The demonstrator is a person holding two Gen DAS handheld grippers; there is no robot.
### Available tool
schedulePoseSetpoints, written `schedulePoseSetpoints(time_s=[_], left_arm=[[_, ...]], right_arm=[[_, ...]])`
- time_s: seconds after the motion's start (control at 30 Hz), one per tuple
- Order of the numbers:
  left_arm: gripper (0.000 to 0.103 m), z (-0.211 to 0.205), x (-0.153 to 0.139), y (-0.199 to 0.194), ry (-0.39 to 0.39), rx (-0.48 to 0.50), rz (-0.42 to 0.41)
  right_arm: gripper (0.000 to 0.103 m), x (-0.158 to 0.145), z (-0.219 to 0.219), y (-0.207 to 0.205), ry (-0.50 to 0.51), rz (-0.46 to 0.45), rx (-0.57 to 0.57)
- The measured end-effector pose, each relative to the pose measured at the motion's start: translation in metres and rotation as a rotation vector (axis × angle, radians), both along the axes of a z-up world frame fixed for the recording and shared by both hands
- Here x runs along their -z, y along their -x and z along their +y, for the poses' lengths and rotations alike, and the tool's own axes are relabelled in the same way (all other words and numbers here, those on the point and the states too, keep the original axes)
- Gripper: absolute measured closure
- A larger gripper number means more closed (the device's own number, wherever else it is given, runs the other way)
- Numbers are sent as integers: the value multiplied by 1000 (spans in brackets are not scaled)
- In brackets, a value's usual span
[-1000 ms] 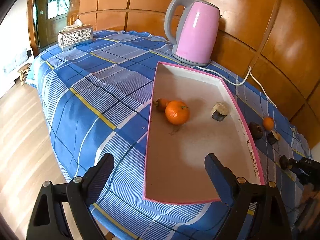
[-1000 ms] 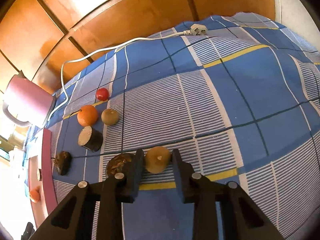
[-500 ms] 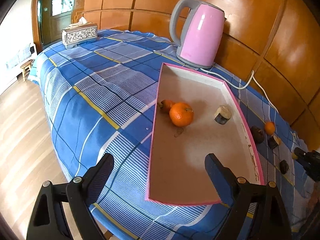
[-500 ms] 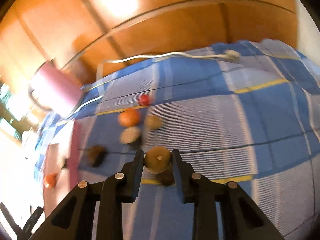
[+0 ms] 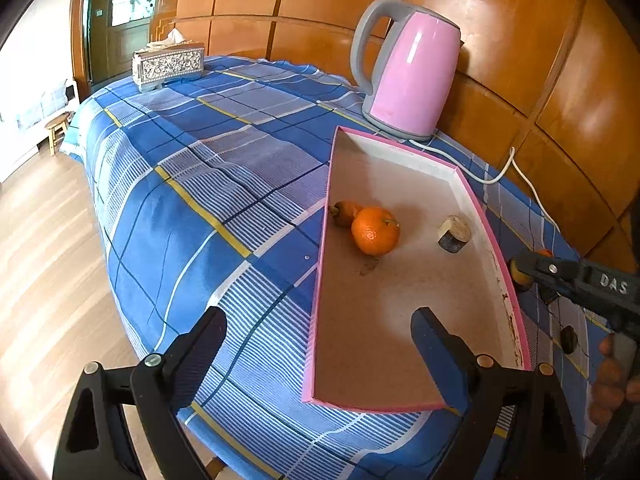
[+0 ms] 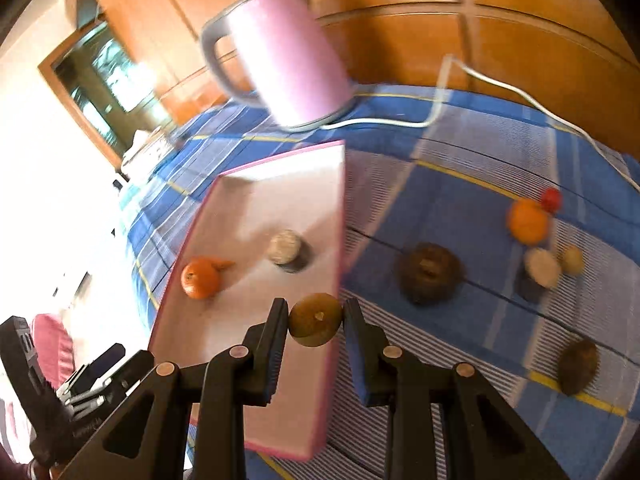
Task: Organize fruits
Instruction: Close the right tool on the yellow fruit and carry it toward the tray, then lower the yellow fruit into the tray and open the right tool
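A pink-rimmed tray (image 5: pixel 416 405) (image 6: pixel 338 216) lies on the blue checked tablecloth. Inside it sit an orange (image 5: pixel 375 231) (image 6: pixel 200 278), a small carrot-like piece (image 5: pixel 345 212) and a cut dark chunk with a pale face (image 5: pixel 453 234) (image 6: pixel 287 249). My right gripper (image 6: pixel 316 318) is shut on a round brown fruit (image 6: pixel 316 319), held in the air over the tray's right rim. It shows in the left wrist view as a black arm (image 5: pixel 576 280) at the right edge. My left gripper (image 5: pixel 318 354) stands open over the tray's near left corner, nothing between its fingers.
On the cloth right of the tray lie a dark brown fruit (image 6: pixel 428 272), an orange (image 6: pixel 527 220), a red ball (image 6: pixel 551 198), a pale cut chunk (image 6: pixel 541 268), a small tan fruit (image 6: pixel 573 260) and another brown fruit (image 6: pixel 578 366). A pink kettle (image 5: pixel 408 72) with white cord stands behind the tray; a tissue box (image 5: pixel 168 65) sits far left.
My right gripper lifted the brown fruit off the cloth, swung left and rolled, and now hovers at the tray's rim. The left gripper hardly moved.
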State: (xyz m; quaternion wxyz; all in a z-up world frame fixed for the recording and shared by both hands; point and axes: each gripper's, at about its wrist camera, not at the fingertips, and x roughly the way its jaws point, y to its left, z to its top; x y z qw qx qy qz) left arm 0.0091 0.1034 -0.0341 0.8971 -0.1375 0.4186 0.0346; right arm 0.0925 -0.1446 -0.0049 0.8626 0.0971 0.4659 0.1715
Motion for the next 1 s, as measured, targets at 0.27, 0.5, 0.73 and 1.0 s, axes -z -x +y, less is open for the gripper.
schedulePoseSetpoints(time_s=[0.27,0.5,0.73,1.0], left_arm=[[9,3,3,0,8,-10,8],[9,3,3,0,16,-12,12],[9,0,2,0,15,-2,10],[9,-6,0,1,6,18,3]], right_arm=[[74,5,41,-13,22,13,-58],[67,3,45,-7,85,-19,-42],[58,-3,20,13,154,-77,58],[57,8,-36,32,187,-49,238]])
